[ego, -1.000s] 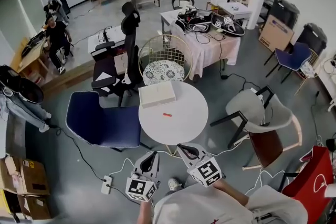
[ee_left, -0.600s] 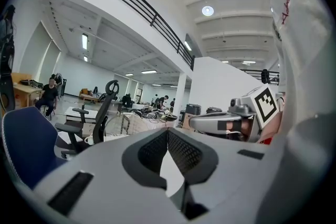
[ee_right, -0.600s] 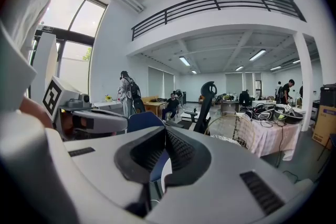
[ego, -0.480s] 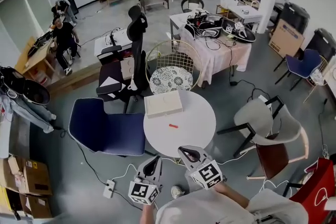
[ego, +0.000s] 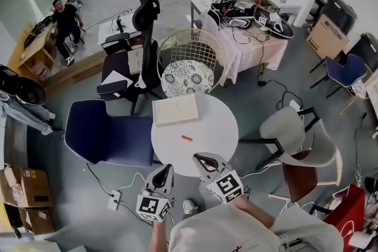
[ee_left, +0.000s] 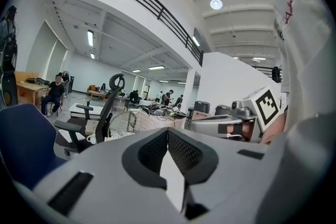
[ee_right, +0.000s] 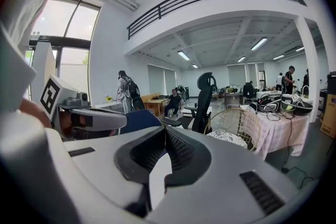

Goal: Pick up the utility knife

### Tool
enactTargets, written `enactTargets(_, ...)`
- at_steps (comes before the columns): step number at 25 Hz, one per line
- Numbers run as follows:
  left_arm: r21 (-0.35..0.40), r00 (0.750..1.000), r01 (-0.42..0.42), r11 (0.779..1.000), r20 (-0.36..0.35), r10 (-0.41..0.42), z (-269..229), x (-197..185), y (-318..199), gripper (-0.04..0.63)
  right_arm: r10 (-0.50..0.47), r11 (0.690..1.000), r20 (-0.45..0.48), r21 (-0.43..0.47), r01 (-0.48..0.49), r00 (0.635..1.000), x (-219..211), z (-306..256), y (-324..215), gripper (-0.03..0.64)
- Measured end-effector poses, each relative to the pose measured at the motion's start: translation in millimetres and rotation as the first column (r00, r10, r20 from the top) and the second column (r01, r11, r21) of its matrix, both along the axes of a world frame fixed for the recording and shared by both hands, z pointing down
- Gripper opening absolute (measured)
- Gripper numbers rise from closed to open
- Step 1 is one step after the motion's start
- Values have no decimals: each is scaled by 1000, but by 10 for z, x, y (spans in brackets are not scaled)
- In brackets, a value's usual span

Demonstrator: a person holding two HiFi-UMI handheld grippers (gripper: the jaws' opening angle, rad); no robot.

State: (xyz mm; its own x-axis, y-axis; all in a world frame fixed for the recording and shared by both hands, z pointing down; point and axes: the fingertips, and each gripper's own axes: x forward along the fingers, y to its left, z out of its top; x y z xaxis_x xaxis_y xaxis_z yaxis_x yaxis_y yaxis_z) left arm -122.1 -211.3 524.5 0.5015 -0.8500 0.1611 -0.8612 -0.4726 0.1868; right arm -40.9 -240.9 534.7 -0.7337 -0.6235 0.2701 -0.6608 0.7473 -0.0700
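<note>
A round white worktop stands in a busy open office, seen steeply from above. A blue chair sits just beside its left edge.

The left gripper hangs over the floor, just short of the worktop's near-left edge. Its jaws are clenched together with nothing between them.

A flat white box lies at the far-left edge of the worktop. The utility knife, small and orange, lies alone near the middle of the worktop, apart from the box and untouched.

The right gripper has its tip at the worktop's near edge, pointing toward the knife. Its jaws are also clenched on nothing. A grey chair stands off the right edge.

Over the last second the person has come closer. The worktop fills more of the view, and both grippers have advanced with the person toward the near edge. The knife has not shifted, and the jaws have stayed closed throughout.

This looks like the approach, with the pick-up not yet begun. The right gripper seems the likelier one to reach the knife, and its jaws would have to part first.
</note>
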Motion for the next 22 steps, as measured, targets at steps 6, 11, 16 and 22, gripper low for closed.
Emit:
enactTargets(6, -70, 1000, -9, 998, 4, 9, 323, 25, -107, 12, 22, 995, -33, -100, -26, 999, 59, 408, 7, 17)
enactTargets(11, -129, 1000, -18, 991, -2, 18, 610, 71, -112, 12, 24, 984, -71, -175, -36, 997, 126, 757, 80, 17)
enactTargets(16, -150, 1000, -6, 989, 3, 6, 747, 60, -184, 12, 30, 972, -100, -229, -53, 995, 211, 1019, 64, 17)
enactTargets(22, -183, 1000, -8, 983, -11, 6, 847, 44, -265, 12, 37, 966, -99, -249, -61, 994, 249, 1114, -19, 20)
